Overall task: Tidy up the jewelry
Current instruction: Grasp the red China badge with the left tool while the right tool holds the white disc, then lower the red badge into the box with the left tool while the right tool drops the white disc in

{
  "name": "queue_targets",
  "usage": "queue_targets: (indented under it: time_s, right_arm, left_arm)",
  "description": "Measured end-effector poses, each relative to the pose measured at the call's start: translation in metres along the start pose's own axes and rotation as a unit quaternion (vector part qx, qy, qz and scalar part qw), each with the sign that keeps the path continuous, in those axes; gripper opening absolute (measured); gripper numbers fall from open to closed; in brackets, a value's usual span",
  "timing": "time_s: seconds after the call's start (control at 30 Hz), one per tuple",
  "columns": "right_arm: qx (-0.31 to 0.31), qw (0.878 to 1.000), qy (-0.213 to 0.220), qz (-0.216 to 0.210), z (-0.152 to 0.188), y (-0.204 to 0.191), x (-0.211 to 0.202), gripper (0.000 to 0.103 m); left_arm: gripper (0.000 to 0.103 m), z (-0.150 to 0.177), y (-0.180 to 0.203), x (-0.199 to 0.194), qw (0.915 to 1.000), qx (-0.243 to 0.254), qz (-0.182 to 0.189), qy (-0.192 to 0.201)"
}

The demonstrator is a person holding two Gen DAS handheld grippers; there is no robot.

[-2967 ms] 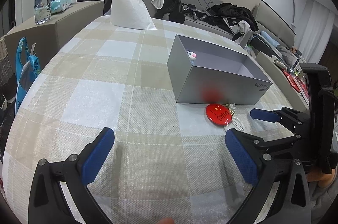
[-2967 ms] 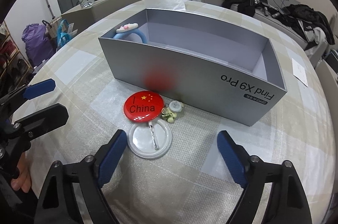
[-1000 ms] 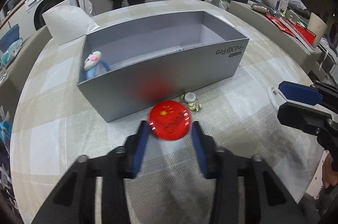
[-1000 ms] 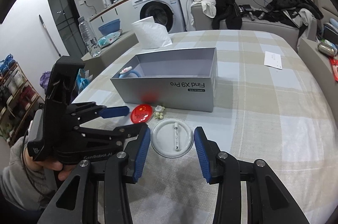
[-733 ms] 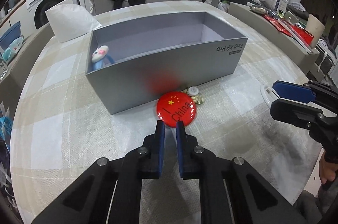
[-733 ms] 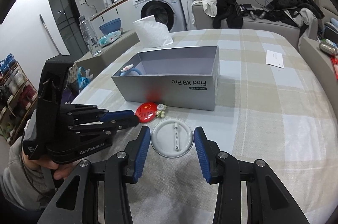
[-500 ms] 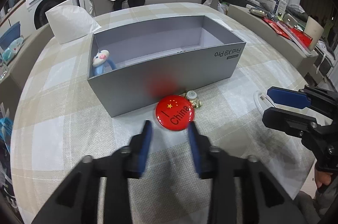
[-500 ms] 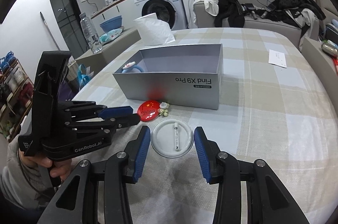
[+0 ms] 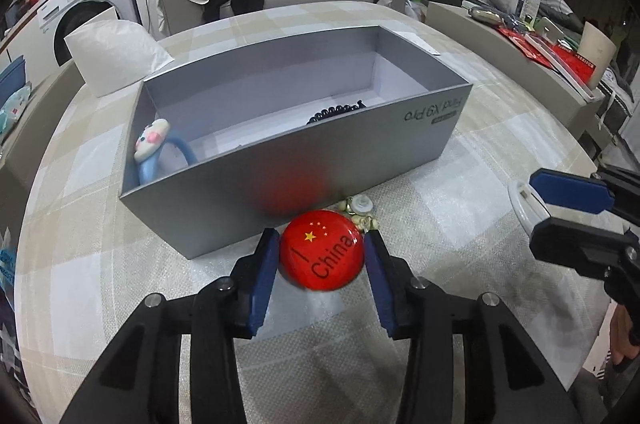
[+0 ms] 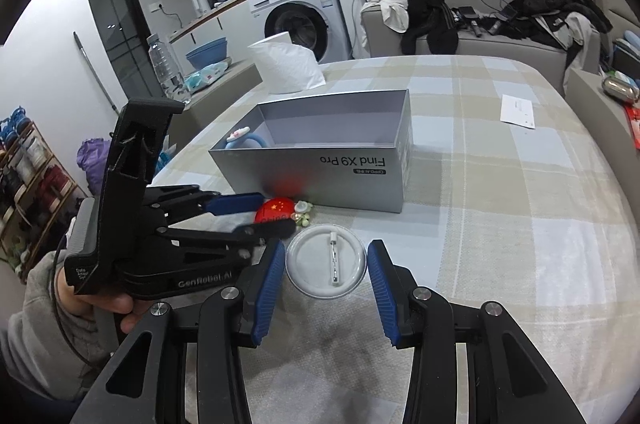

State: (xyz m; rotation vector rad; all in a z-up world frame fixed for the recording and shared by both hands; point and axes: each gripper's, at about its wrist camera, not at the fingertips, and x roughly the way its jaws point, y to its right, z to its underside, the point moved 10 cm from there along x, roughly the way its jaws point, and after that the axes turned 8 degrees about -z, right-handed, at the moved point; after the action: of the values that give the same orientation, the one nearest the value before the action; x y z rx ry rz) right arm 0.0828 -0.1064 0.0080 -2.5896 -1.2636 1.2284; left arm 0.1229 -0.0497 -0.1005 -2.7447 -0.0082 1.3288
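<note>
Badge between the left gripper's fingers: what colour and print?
Red badge, yellow stars, black "I China" text; clearest in the left wrist view.

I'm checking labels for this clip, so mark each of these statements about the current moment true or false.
1. The left gripper brackets the round red "I China" badge. True.
2. The red badge lies inside the grey cardboard box. False: it is on the checked tablecloth, in front of the box.
3. The right gripper straddles the white round pin-back badge. True.
4. The grey box holds nothing. False: a blue band with a white cartoon charm and a string of dark beads lie in it.
5. The white badge shows its pin side up. True.
</note>
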Motion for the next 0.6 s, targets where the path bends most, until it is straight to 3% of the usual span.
queue_targets:
  time_s: [0.23, 0.6]
  right_arm:
    - [0.003, 1.0, 0.003, -0.002, -0.001, 0.001, -0.001, 0.042]
    - [0.004, 0.999, 0.027, -0.018, -0.036, -0.007, 0.0, 0.042]
  left_arm:
    - [0.038, 0.005, -0.005, -0.027, 0.9995, -0.002, -0.001, 0.033]
    - [0.038, -0.043, -0.026, -0.077, 0.9916, -0.05, 0.004, 0.119]
